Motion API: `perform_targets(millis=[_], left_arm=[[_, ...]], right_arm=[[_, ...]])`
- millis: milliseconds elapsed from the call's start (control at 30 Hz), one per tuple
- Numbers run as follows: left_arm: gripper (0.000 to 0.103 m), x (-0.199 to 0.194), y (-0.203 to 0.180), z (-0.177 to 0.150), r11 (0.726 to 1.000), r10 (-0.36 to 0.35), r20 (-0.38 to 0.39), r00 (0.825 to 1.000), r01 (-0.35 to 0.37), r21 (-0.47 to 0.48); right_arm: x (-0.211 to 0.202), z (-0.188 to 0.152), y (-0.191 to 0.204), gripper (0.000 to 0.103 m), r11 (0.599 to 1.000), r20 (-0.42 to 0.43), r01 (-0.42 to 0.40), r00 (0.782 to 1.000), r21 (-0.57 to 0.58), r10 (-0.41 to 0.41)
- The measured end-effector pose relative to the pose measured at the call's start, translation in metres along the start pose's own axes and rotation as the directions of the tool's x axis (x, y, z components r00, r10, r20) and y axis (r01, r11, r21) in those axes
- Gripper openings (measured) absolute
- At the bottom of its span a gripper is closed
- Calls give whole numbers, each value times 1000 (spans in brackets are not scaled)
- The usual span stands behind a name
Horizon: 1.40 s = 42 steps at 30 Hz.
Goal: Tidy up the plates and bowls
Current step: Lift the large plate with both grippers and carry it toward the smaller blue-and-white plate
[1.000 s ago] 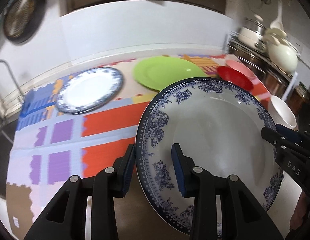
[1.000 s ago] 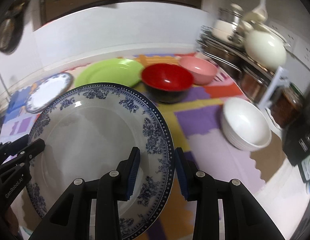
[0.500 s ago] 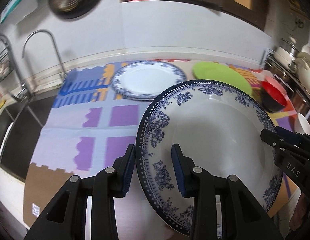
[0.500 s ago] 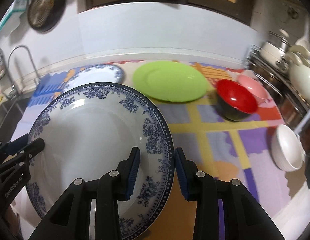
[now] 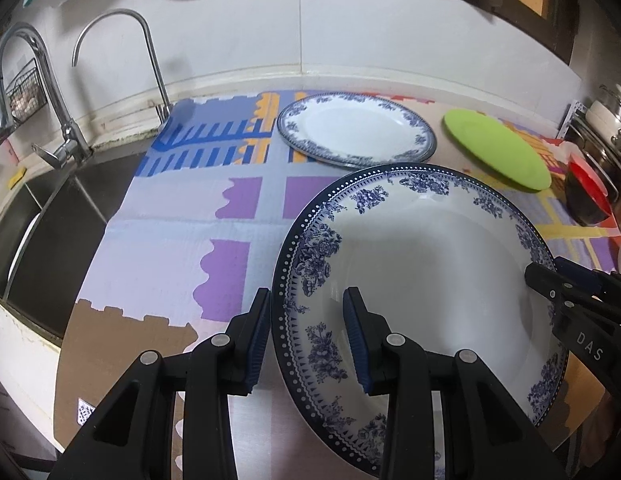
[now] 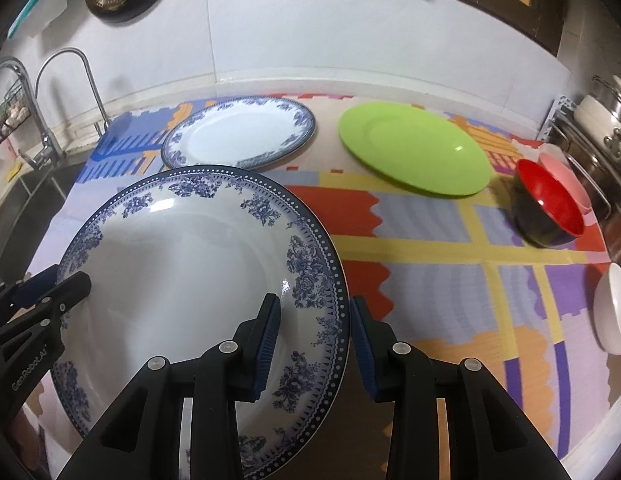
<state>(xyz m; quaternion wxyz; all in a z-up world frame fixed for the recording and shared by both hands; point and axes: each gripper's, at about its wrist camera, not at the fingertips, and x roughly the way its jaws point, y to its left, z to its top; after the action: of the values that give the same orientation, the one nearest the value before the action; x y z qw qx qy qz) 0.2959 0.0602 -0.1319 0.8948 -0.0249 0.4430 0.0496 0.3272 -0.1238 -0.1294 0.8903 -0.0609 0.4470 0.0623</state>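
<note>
sink [image 5: 50, 216] | holds white dish | red bowl [image 6: 550, 204] | empty

The big blue-and-white plate [image 5: 422, 280] looks like glazed ceramic, smooth and glossy, catching highlights. The second patterned plate [image 6: 238, 132] has the same shiny glaze. The green plate [image 6: 414, 152] is smooth with a softer sheen, perhaps plastic. The red bowl [image 6: 550, 204] gleams inside. The colourful mat [image 6: 450, 264] appears matt, finely ribbed. The faucet [image 5: 122, 52] is polished metal, the sink [image 5: 42, 224] brushed steel. Both grippers' arms are matt black plastic with ridged blue pads [image 5: 352, 328].
</note>
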Motion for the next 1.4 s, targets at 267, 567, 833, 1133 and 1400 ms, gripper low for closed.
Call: perform_targets(millis=[267, 567, 833, 1133, 1400], left_arm=[[36, 13, 4, -4, 1000, 1, -41, 999, 0, 5], [36, 24, 7, -10, 1000, 10, -75, 997, -10, 3], [37, 29, 9, -15, 1000, 13, -98, 995, -13, -4], [37, 28, 9, -16, 1000, 21, -100, 995, -22, -3], [70, 3, 7, -9, 996, 86, -16, 996, -86, -24]], right_arm=[[16, -5, 6, 37, 1000, -48, -3, 999, 6, 3], [28, -11, 10, 37, 1000, -91, -7, 996, 9, 8], [33, -15, 14, 37, 1000, -106, -5, 994, -5, 5], [34, -15, 15, 38, 1000, -100, -11, 995, -16, 10], [24, -9, 7, 65, 1000, -58, -10, 998, 10, 11]])
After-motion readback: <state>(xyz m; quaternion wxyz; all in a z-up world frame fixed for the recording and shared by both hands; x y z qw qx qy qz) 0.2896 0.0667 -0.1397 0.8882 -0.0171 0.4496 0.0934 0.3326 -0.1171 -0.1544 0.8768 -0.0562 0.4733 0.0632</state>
